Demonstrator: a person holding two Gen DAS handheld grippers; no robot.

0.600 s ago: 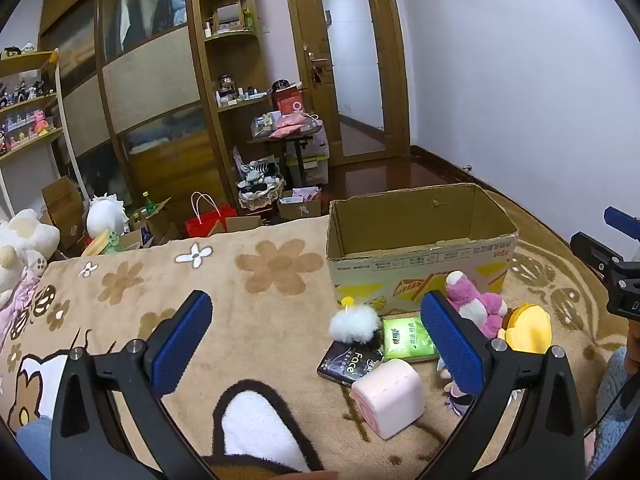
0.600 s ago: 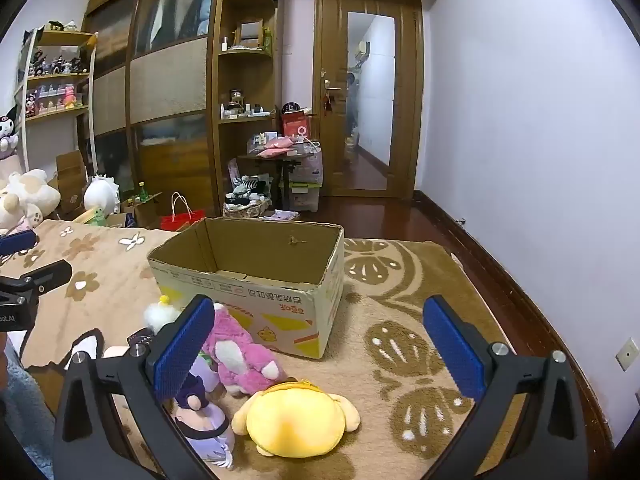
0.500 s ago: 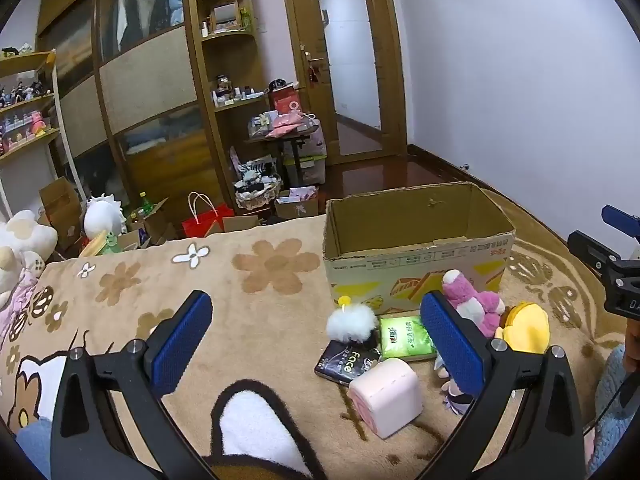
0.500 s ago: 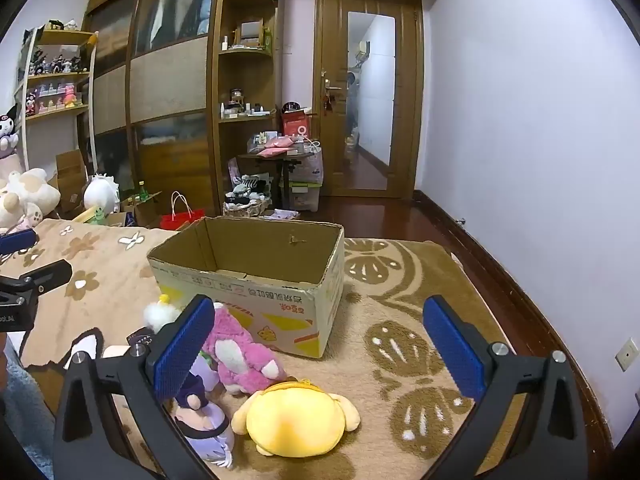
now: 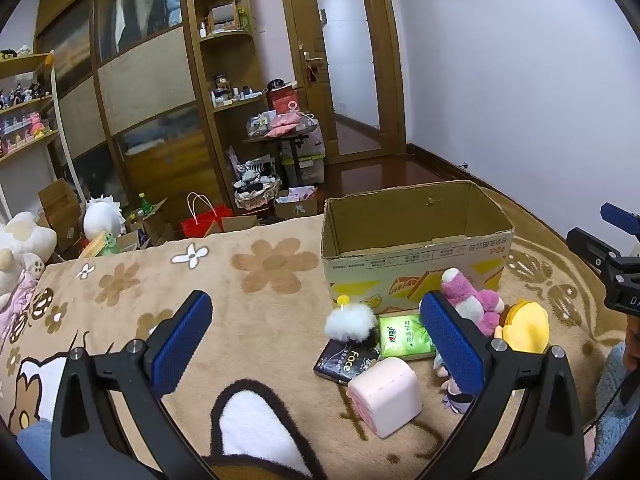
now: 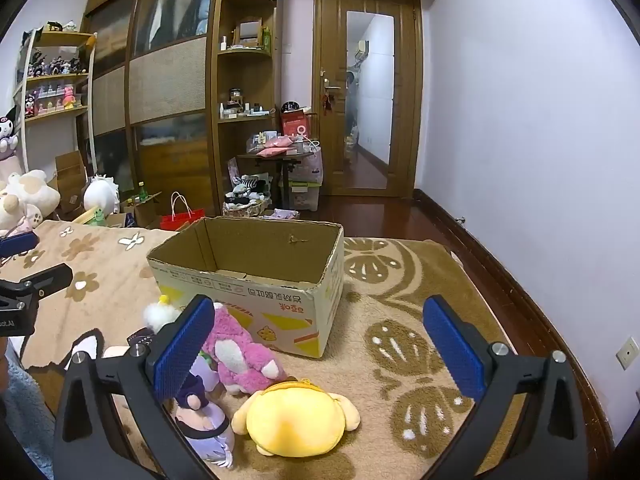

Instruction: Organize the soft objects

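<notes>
An open cardboard box (image 5: 416, 256) stands on a beige blanket; it also shows in the right wrist view (image 6: 256, 280). In front of it lie a pink plush (image 6: 240, 360), a yellow plush (image 6: 296, 420), a purple doll (image 6: 204, 420), a white pompom (image 5: 350, 322), a green tissue pack (image 5: 404, 338), a black pack (image 5: 346, 362) and a pink squishy block (image 5: 386, 398). My left gripper (image 5: 316, 340) is open and empty, above the blanket left of the pile. My right gripper (image 6: 320, 350) is open and empty, above the plushes.
The blanket (image 5: 160, 280) with flower prints covers the surface. Behind it stand a wooden wardrobe (image 5: 152, 100), shelves, a red bag (image 5: 206, 222), plush toys at the left (image 5: 24, 240) and a door (image 5: 348, 68). A white wall (image 6: 540, 120) runs along the right.
The left wrist view has drifted slightly, so the box and the pile sit a little further left in it. The right wrist view is unchanged. Both grippers stay open.
</notes>
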